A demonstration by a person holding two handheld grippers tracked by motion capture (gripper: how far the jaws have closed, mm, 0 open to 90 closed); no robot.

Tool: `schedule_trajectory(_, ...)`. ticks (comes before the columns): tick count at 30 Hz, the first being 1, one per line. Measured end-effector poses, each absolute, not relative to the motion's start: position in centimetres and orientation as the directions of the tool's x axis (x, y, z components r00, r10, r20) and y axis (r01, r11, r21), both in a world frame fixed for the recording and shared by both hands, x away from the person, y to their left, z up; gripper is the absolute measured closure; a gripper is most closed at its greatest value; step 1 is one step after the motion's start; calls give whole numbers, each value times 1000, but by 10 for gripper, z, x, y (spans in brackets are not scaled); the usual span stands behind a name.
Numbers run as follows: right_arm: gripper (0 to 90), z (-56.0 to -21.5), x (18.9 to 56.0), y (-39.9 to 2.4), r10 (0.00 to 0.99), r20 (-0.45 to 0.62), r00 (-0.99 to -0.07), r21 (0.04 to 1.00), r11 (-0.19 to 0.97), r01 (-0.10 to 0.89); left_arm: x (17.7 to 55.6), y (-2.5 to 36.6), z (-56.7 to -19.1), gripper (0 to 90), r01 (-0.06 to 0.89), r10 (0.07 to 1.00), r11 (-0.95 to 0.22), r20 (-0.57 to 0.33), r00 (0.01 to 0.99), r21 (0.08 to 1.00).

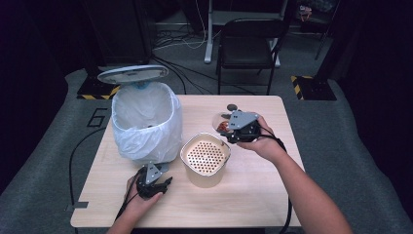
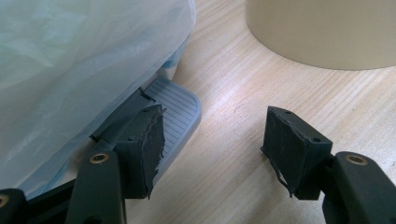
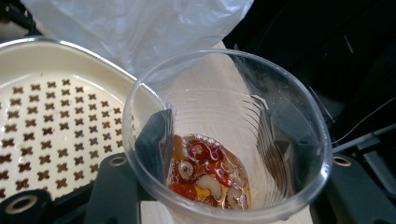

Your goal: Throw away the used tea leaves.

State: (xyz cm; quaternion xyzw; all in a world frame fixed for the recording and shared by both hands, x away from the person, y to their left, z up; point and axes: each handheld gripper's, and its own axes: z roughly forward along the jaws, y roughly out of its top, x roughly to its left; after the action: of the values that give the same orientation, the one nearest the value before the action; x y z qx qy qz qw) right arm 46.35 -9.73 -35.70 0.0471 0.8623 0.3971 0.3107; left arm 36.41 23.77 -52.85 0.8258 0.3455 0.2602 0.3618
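Resting low on the near edge of the wooden counter, the left gripper has its fingers spread apart with bare wood between them; one finger sits just beside the grey ribbed foot pedal at the base of the bin. Just beyond, at mid-counter, stands a cream container whose top is a perforated strainer insert. To its right and slightly farther off, the right gripper is held above the counter by the person's right hand, its fingers clamped on a clear plastic cup. The cup is roughly upright beside the container's rim and holds amber liquid with red and pale pieces at the bottom. On the far left of the counter stands a bin lined with a white plastic bag, its lid raised open. Past the counter, on the floor, are a dark folding chair and loose cables.
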Motion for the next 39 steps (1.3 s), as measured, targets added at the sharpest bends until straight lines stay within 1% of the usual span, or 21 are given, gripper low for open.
schedule_trajectory(3,463,-355,460,-93,292,-532,-795,678,709,-193,364,238,-529,381,383,760,-498,179,624,778)
schedule_trajectory(9,465,-355,456,-89,252,-585,-771,633,736,-240,364,238,-529,382,383,760,-498,180,625,778)
schedule_trajectory(13,466,-357,452,-86,234,-604,-762,608,753,-251,364,238,-529,381,384,761,-497,178,624,778)
schedule_trajectory(18,469,-359,447,-81,185,-645,-741,553,783,-286,364,238,-529,381,384,761,-497,178,624,779)
schedule_trajectory(26,470,-356,437,-71,89,-718,-690,448,818,-361,364,238,-529,381,382,759,-499,180,626,777)
schedule_trajectory(33,470,-357,427,-61,18,-758,-652,371,835,-407,364,238,-529,381,382,759,-500,181,625,777)
schedule_trajectory(39,471,-360,421,-51,-74,-808,-584,252,854,-456,364,238,-529,381,383,760,-498,179,624,778)
